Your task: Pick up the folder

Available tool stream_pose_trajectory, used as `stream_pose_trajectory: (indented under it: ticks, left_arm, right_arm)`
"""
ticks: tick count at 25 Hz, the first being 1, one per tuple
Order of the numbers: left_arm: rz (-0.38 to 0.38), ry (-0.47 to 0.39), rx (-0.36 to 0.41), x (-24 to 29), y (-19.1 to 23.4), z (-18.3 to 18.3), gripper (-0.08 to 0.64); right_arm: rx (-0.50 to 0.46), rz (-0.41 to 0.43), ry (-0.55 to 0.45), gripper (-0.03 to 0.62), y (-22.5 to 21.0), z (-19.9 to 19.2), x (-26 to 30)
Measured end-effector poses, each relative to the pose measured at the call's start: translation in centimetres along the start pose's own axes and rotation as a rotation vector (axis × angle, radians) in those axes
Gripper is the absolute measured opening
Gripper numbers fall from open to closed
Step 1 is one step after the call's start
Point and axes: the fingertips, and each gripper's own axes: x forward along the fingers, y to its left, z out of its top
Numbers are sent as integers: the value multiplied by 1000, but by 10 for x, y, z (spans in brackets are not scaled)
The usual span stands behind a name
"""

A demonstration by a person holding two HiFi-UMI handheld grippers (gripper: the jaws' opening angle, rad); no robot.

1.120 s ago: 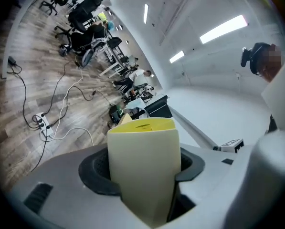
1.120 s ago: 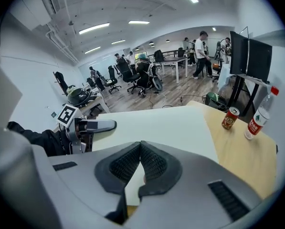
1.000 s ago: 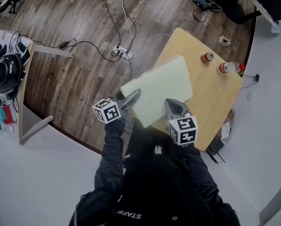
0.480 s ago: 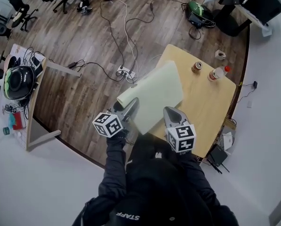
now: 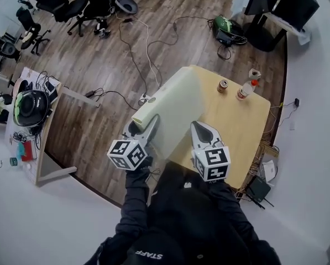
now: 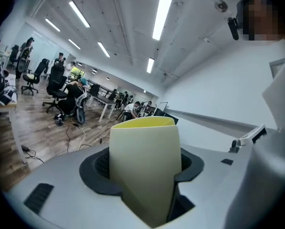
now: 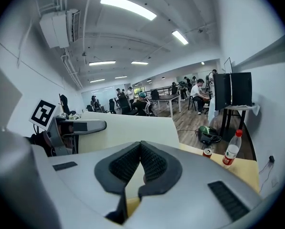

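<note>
Pale folder (image 5: pixel 173 106) held above the desk (image 5: pixel 239 128), long axis running away from the person; left gripper (image 5: pixel 145 128) and right gripper (image 5: pixel 202 134) fingers each clamped on its near edge.

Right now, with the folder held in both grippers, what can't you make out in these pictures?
- Head view: the folder's near edge is hidden behind the left gripper and the right gripper.
- Head view: print on the can and the bottle is too small to read.
- Left gripper view: the folder fills the gap between the jaws and hides whatever lies straight ahead.
</note>
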Motion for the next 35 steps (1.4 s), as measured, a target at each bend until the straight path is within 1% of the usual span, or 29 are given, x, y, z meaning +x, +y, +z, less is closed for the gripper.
stream_pose_trajectory:
  ticks: [5,10,13,19,23,35]
  left_arm:
    - [56,-26,106,-3,-35,25,291]
    - [115,-67,232,-14,-68,48,291]
    - [148,-99,283,-19,-83,59,291]
    - [182,-147,322,-28,-102,75,291]
    - [191,-164,365,-30,-116,78,291]
    - [210,-202,384,-38,-139,80,291]
  right_arm:
    - [-24,-13,-50,21,-4,22,-18]
    - [-52,-21,-112,21,-6,49,-35]
    - [-70,-26,-153,21,-8,64,-44]
    - [-94,-16,-216,21,-6,85,-60]
    - [-109,-14,-249,21,-6,94,-72]
    - [-122,-32,-293,21,-13,97,-96]
